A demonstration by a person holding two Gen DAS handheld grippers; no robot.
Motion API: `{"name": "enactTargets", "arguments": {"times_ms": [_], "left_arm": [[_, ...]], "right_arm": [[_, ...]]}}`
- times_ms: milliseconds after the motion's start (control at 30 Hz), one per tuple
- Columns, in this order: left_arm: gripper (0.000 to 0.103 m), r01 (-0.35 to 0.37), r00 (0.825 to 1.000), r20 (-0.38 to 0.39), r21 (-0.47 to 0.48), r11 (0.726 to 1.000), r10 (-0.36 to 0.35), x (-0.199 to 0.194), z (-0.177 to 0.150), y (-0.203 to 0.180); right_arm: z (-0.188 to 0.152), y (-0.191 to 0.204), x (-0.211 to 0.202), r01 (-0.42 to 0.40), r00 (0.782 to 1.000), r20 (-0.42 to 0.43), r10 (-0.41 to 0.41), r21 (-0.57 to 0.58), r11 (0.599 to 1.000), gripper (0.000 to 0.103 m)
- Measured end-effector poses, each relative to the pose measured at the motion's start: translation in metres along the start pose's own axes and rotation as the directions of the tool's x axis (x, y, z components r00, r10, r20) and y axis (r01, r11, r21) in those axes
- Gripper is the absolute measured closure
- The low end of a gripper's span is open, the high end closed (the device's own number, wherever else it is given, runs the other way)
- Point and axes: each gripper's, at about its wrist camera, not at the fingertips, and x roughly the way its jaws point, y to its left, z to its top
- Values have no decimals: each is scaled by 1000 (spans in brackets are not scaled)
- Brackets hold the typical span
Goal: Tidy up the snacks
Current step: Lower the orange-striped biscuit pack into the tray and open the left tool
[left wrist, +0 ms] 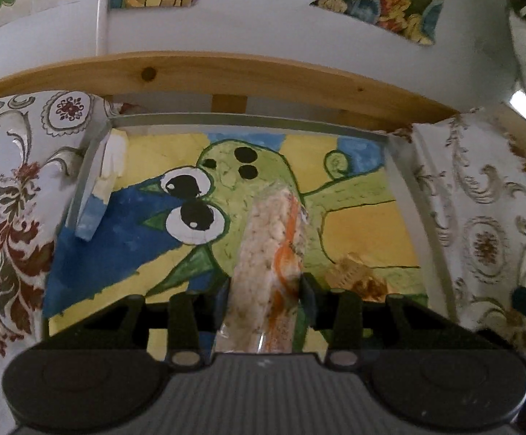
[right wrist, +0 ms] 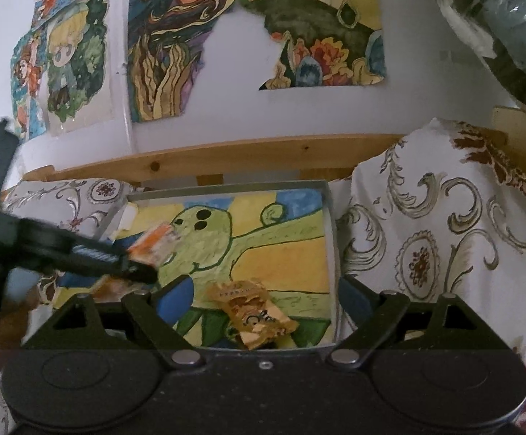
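My left gripper (left wrist: 264, 288) is shut on a clear packet of pale rice cakes with an orange stripe (left wrist: 274, 250), held above a shallow grey tray (left wrist: 226, 117) lined with a painted green creature. The right wrist view shows that gripper (right wrist: 143, 270) reaching in from the left with the packet's orange end (right wrist: 156, 243) over the tray. A crumpled yellow-orange snack wrapper (right wrist: 254, 313) lies on the lining near the tray's (right wrist: 330, 214) front, and it shows in the left wrist view (left wrist: 353, 277) too. My right gripper (right wrist: 263, 299) stands open, the wrapper lying between and just beyond its blue-padded fingers.
The tray sits on a white cloth with red and grey ornaments (right wrist: 444, 235), bunched up on both sides. A wooden rail (left wrist: 226, 72) runs behind it, below a white wall with paintings (right wrist: 176, 43). A dark plastic-wrapped bundle (right wrist: 517, 36) hangs at the upper right.
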Motion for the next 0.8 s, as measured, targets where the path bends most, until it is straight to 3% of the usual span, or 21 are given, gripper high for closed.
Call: {"name": "enactTargets", "arguments": {"times_ms": [267, 433, 800], "left_arm": [[56, -65, 998, -20, 24, 998, 66, 23, 2, -7], [34, -99, 995, -2, 49, 994, 99, 19, 0, -11], [9, -75, 993, 100, 55, 996, 69, -36, -11, -14]], "right_arm": [[-4, 6, 3, -9, 1000, -11, 9, -11, 1000, 16], [-7, 6, 6, 1, 1000, -21, -1, -20, 1000, 15], [-12, 9, -14, 21, 1000, 2, -21, 9, 1000, 8]]}}
